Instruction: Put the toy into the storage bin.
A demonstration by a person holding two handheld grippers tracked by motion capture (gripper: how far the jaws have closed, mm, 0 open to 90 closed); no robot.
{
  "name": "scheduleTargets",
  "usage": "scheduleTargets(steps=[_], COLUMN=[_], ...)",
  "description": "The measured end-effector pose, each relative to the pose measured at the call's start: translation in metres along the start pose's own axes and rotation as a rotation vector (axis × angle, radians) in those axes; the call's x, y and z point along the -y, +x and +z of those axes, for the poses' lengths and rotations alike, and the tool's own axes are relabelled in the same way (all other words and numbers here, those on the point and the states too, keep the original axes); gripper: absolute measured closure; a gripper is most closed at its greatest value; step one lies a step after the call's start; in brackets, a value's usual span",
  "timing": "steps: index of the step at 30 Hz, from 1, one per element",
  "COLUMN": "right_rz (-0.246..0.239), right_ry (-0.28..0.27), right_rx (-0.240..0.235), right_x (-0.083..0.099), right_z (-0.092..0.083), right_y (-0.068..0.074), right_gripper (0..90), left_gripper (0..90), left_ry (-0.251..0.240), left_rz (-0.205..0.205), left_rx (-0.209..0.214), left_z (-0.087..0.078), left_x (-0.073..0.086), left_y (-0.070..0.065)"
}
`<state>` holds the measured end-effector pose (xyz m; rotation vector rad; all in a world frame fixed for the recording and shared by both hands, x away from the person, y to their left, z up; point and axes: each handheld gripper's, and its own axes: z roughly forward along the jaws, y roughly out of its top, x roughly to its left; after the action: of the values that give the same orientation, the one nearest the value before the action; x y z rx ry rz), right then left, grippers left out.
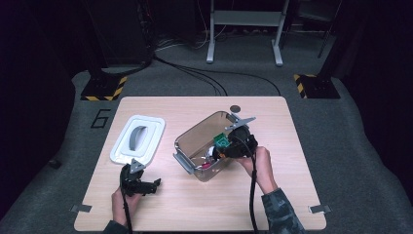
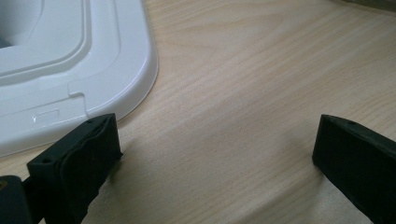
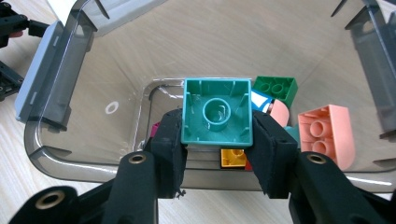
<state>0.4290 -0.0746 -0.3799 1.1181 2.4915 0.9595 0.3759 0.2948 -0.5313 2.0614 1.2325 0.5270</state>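
A clear grey container [image 1: 191, 135] stands mid-table with its rim [image 3: 70, 161] just ahead of my right gripper [image 3: 217, 122]. That gripper [image 1: 220, 147] hangs over the container, shut on a teal brick [image 3: 217, 112] held hollow side toward the camera; the brick [image 1: 222, 141] shows green from above. Below it in the container lie a green brick [image 3: 276, 88], a salmon brick [image 3: 327, 133], a yellow one [image 3: 232, 157] and others. The white lid [image 1: 138, 138] lies flat at the left. My left gripper [image 2: 215, 128] rests on the table by the lid's corner [image 2: 130, 88], open and empty.
The wooden table [image 1: 292, 146] has free surface on its right side and along the front edge. A small dark disc [image 1: 235, 108] sits by the far edge. Behind the table, cables [image 1: 204, 78] and stands with striped bases [image 1: 103, 87] occupy the floor.
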Motion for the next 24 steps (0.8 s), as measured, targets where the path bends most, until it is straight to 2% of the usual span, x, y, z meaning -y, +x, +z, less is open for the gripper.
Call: scheduleTargets(steps=[9,11,14,19,24], right_rz=[-0.003,-0.002,0.0,0.021,0.031], right_ry=[0.002,-0.002,-0.019,-0.048,-0.083], right_rx=[-0.008,-0.007,0.001,0.02,0.035], right_x=[0.0,0.001,0.003,0.011,0.023], right_z=[0.0,-0.002,-0.006,-0.014,-0.024], right_y=[0.001,0.002,0.002,0.0,-0.005], right_gripper=[55.6,53.4,46.7,28.3,16.8], left_gripper=[0.7,0.7,0.7,0.7,0.7], left_ry=[0.001,-0.001,-0.001,0.0,-0.001], left_rz=[0.007,-0.003,-0.002,-0.003,-0.002], left_rx=[-0.001,0.0,0.001,0.001,0.0], left_z=[0.0,0.0,0.0,0.0,0.0], left_x=[0.0,0.0,0.0,0.0,0.0], left_y=[0.001,0.0,0.0,0.0,0.0])
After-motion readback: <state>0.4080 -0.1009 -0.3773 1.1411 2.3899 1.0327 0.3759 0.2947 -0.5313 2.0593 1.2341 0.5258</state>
